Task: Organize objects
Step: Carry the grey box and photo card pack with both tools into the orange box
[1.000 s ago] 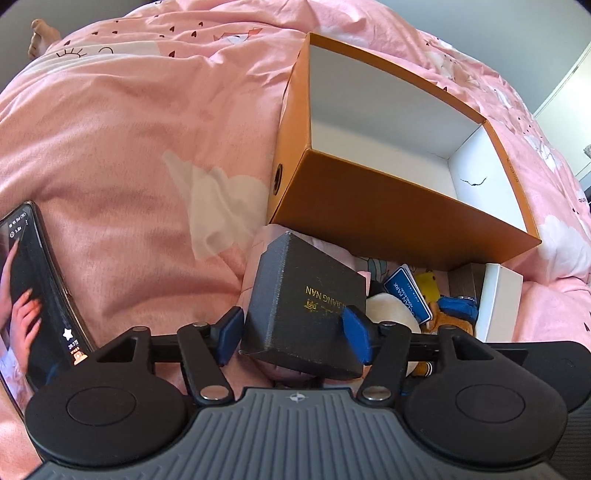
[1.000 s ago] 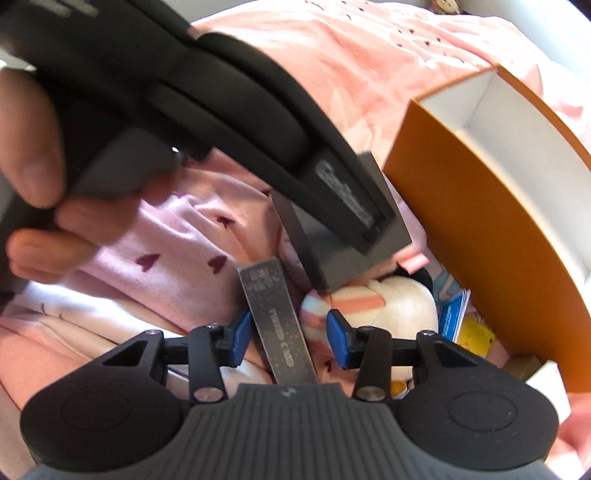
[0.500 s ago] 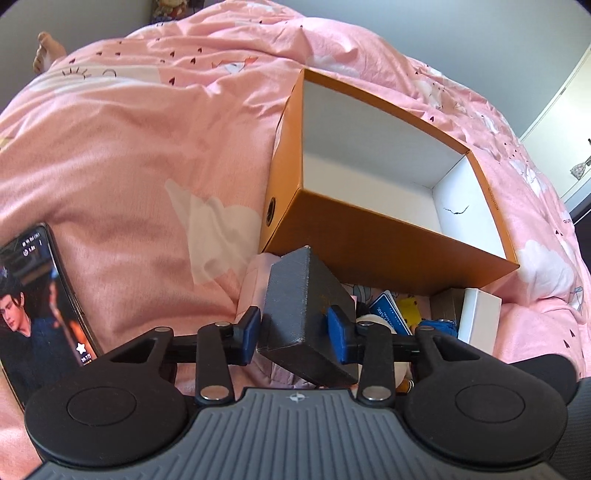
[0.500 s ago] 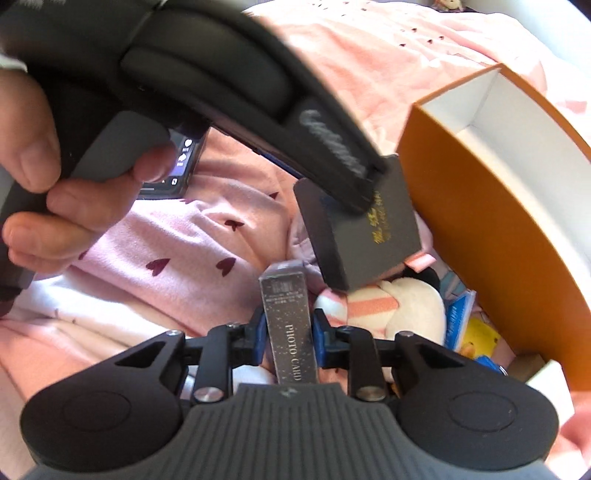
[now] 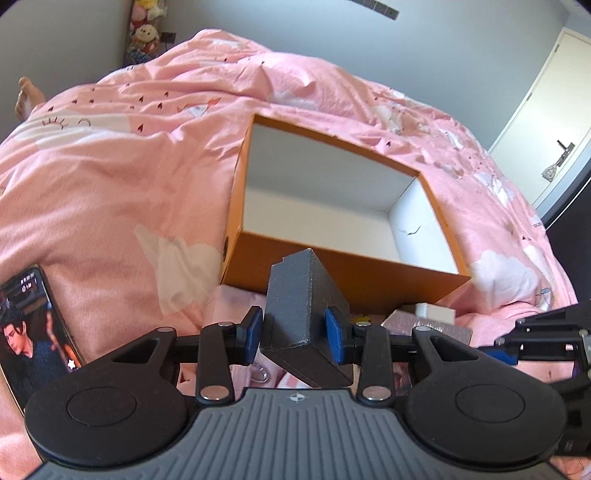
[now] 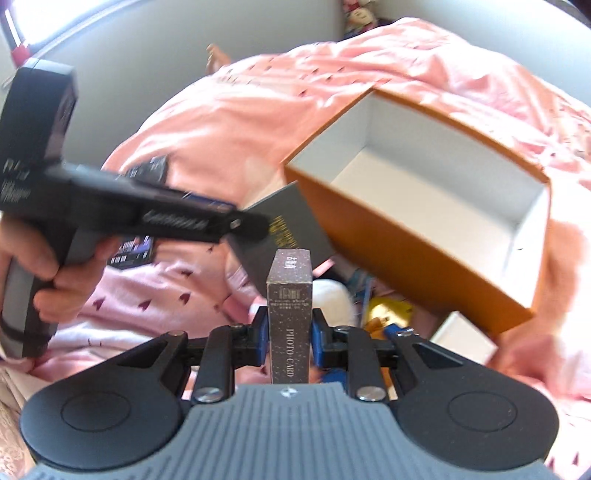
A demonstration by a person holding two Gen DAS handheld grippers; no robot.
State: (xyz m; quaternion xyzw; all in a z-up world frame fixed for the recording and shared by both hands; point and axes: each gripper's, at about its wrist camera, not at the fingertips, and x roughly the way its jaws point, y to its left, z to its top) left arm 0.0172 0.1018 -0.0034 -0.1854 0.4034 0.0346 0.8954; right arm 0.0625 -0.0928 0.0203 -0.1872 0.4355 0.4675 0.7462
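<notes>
Left wrist view
- Orange box (image 5: 343,275): set open on the bed, white inside, nothing seen in it.
- Left gripper (image 5: 294,334): clenched on a dark grey box (image 5: 301,306), which is tilted and held just in front of the orange box's near wall; its jaws have just been closing on it.
- Beside the orange box: a small white box (image 5: 435,312) and a speckled box (image 5: 424,326) are seen at its near right corner.
- Phone (image 5: 31,332): laid well to the left of the orange box, screen lit.
- Surface: a pink bedspread (image 5: 129,177) with clouds and hearts.
- Room: grey walls, a white door (image 5: 546,122) to the right of the orange box, soft toys (image 5: 146,33) far behind it.

Right wrist view
- Right gripper (image 6: 289,338): closed on a slim speckled card box (image 6: 290,314) marked "PHOTO CARD", held upright in front of the orange box (image 6: 402,243); its jaws have just been closing on it.
- Left of the orange box: the dark grey box (image 6: 280,225) is carried by the other gripper, held in a hand (image 6: 55,266).
- Below the orange box: a white plush toy (image 6: 334,299) and small yellow and blue items, blurred.
</notes>
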